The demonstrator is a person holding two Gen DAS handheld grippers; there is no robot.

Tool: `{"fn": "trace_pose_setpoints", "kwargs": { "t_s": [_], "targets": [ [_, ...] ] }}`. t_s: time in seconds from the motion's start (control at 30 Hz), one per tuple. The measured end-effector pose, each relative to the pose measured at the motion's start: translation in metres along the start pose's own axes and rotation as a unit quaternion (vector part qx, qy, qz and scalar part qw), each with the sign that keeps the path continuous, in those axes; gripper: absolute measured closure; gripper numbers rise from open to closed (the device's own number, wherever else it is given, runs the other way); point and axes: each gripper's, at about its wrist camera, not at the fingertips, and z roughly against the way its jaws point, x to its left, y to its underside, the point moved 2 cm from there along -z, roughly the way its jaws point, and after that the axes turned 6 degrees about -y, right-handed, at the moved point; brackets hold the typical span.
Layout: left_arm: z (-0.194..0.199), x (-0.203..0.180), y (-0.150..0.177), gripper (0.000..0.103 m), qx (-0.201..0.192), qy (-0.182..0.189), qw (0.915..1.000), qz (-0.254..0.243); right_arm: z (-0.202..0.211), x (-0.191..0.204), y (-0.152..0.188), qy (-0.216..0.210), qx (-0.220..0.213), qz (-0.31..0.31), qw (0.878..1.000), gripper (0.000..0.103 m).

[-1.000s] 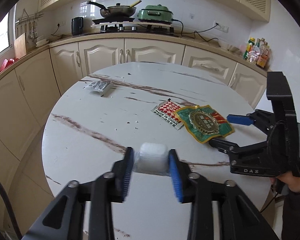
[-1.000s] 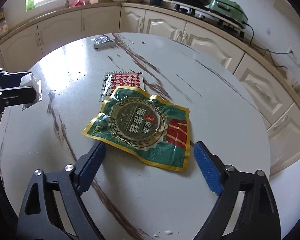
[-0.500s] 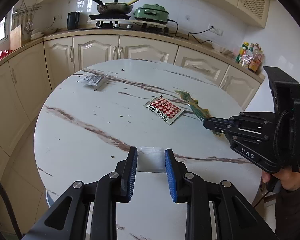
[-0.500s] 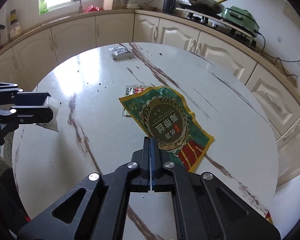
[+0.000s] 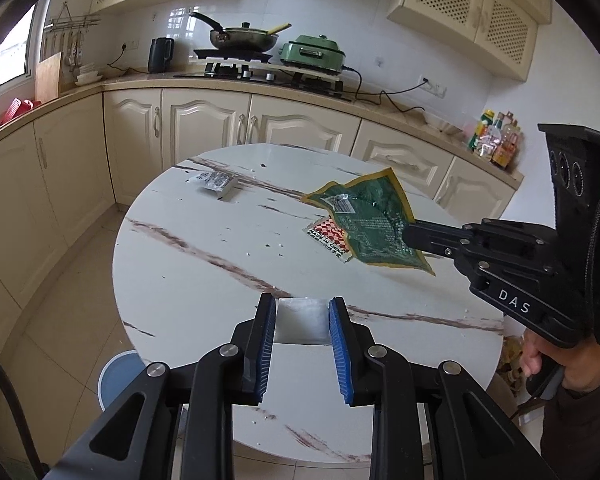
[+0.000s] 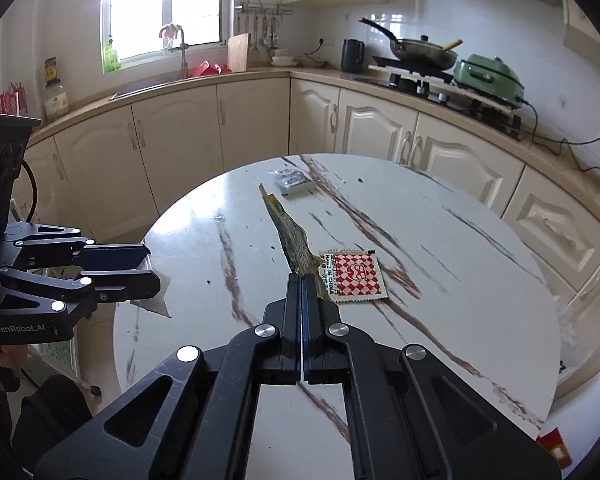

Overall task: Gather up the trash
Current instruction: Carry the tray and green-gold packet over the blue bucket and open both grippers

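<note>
My left gripper [image 5: 302, 308] is shut on a white crumpled wrapper [image 5: 301, 319], held above the near edge of the round marble table [image 5: 204, 264]; the right wrist view shows that gripper [image 6: 146, 270] at the left with the white wrapper [image 6: 154, 304] hanging from it. My right gripper [image 6: 301, 280] is shut on a green and gold snack bag [image 6: 290, 240], lifted edge-on above the table. In the left wrist view the green bag [image 5: 370, 220] hangs from the right gripper [image 5: 410, 234]. A red and white checkered packet [image 6: 354, 276] lies flat on the table.
A small silver-grey packet [image 5: 216, 181] lies at the table's far side. Cream cabinets and a counter with a kettle [image 5: 160, 55], a pan and a green cooker ring the table. A light blue round bin or stool [image 5: 118, 380] stands on the floor by the table's near left.
My right gripper closed on the green bag and lifted it off the table, uncovering the checkered packet. My left gripper rose and drew back with the white wrapper still in it.
</note>
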Motion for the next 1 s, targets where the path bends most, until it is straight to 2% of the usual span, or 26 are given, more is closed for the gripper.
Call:
{"fn": "trace_pose_setpoints", "kwargs": {
  "t_s": [0.3,0.57,0.6,0.63,0.67,0.73,0.83,1.0],
  "targets": [
    [0.047,0.023,0.01,0.081,-0.023,-0.011,0.9995,0.018,0.005,0.045,-0.02,-0.02,-0.017,0.024,0.999,0.102],
    [0.085,0.065,0.034,0.082,-0.033,-0.036,0.9978,0.046,-0.018,0.108,-0.046,-0.051,-0.019,0.069,0.996,0.102],
    [0.09,0.072,0.037,0.083,-0.035,-0.041,0.9972,0.051,-0.023,0.119,-0.051,-0.058,-0.02,0.077,0.995,0.102],
    [0.095,0.08,0.04,0.099,-0.036,-0.045,0.9967,0.057,-0.029,0.129,-0.054,-0.067,-0.018,0.082,0.994,0.102],
    [0.1,0.087,0.043,0.103,-0.036,-0.048,0.9964,0.061,-0.033,0.137,-0.058,-0.074,-0.02,0.087,0.993,0.102],
    [0.108,0.106,0.05,0.103,-0.038,-0.058,0.9951,0.071,-0.048,0.16,-0.066,-0.094,-0.017,0.1,0.99,0.102],
    [0.099,0.145,0.057,0.103,-0.025,-0.055,0.9942,0.089,-0.084,0.196,-0.077,-0.123,-0.005,0.116,0.986,0.102],
    [0.075,0.217,0.072,0.103,0.006,-0.111,0.9844,0.136,-0.163,0.251,-0.084,-0.148,0.039,0.124,0.98,0.102]
  ]
}}
